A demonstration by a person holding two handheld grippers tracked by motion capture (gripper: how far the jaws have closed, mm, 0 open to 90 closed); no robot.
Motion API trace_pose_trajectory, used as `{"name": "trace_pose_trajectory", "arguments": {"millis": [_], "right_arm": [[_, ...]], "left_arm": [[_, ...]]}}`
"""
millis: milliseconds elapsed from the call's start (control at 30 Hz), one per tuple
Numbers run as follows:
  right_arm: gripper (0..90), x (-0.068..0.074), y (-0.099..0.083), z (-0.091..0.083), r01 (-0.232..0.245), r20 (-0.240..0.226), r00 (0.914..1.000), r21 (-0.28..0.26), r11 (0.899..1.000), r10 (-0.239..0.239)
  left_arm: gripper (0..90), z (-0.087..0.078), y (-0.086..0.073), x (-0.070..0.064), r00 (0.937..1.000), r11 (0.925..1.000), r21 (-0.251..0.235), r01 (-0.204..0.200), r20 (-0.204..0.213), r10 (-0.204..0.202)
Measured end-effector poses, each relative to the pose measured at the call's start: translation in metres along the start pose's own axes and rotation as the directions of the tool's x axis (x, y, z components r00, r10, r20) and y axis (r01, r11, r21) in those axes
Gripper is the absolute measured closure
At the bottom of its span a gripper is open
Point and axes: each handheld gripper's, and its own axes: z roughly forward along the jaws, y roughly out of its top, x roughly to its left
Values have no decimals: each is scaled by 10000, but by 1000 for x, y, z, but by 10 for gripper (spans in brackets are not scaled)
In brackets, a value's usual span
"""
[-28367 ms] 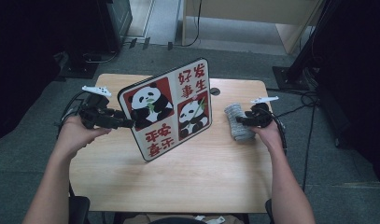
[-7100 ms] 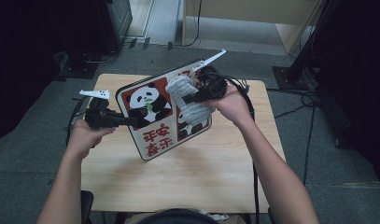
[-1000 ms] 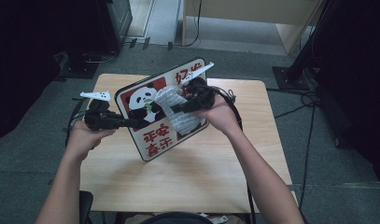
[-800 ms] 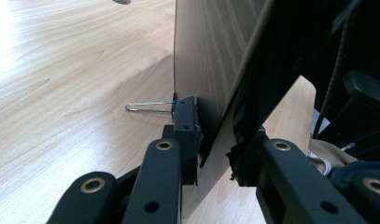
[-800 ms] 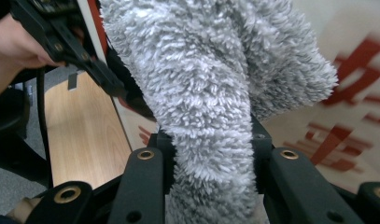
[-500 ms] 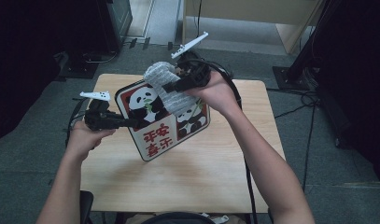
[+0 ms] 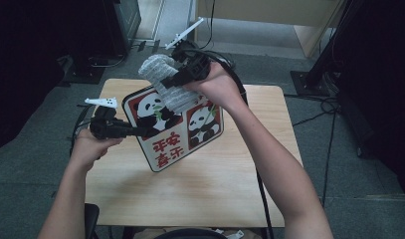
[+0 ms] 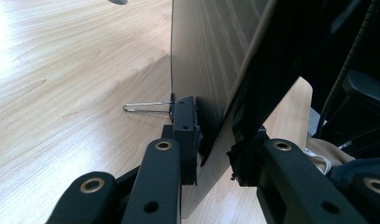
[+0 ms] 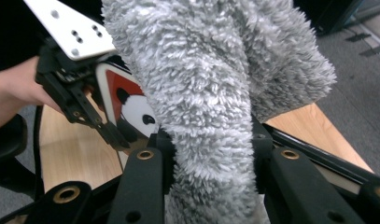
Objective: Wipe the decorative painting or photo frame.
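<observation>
Over the table (image 7: 210,189), mid-wipe on the panda board (image 7: 175,129)
Left gripper (image 7: 140,132) clamped on board's edge, right gripper (image 7: 162,84) pinching grey cloth (image 7: 165,82) at top corner; lower part probably left to wipe.

Fluffy grey cloth (image 9: 211,93); glossy panda board (image 7: 175,127), wood-grain back; matt wooden table (image 7: 215,194)

A square panda board (image 7: 177,129) with red panels and Chinese characters stands tilted at the frame's centre, one edge clamped. A fluffy grey cloth (image 7: 167,84), bunched and pinched, rests against its upper edge.
</observation>
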Motion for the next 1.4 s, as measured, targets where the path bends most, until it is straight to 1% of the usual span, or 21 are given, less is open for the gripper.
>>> {"name": "trace_pose_trajectory", "arguments": {"millis": [33,100,167,400,533,700,833,867,933,1133,1300,1400], "right_arm": [[681,0,-2,2,-69,-49,10000,-4,10000,69],[682,0,-4,6,-118,-88,9999,67,9999,118],[682,0,-6,10,-46,-68,10000,146,9999,47],[683,1,-14,14,78,-83,9999,-23,10000,-78],[684,0,-22,17,92,-145,9999,24,10000,-92],[683,-2,-32,20,9,-302,9995,-160,9999,-14],[680,-3,-39,25,218,-289,9993,-312,9993,-227],[680,-3,-41,25,232,-308,9992,-403,9989,-244],[680,-4,-43,26,141,-373,9992,-425,9990,-157],[679,-3,-48,29,157,-393,9991,-318,9994,-169],[679,-4,-56,34,23,-454,9990,-253,9997,-35],[678,-3,-60,37,37,-458,9989,-135,9999,-43]], "left_arm": [[756,0,0,0,10000,10000,18,-68,10,68],[756,0,0,1,10000,10000,19,-59,24,58],[756,0,0,1,10000,10000,27,-82,18,82],[756,0,0,0,10000,10000,33,-94,13,94],[756,0,0,0,10000,10000,41,-84,20,84],[756,0,0,0,9999,9999,37,-112,19,112],[756,0,0,0,9999,9999,44,-99,27,99],[756,0,0,0,9999,9999,44,-103,35,103],[756,0,0,0,9999,9999,42,-97,35,96],[756,0,0,0,9999,9999,46,-101,34,101],[752,1,0,0,9999,9999,62,-106,80,105],[752,1,0,0,9999,9999,67,-97,91,96]]}}
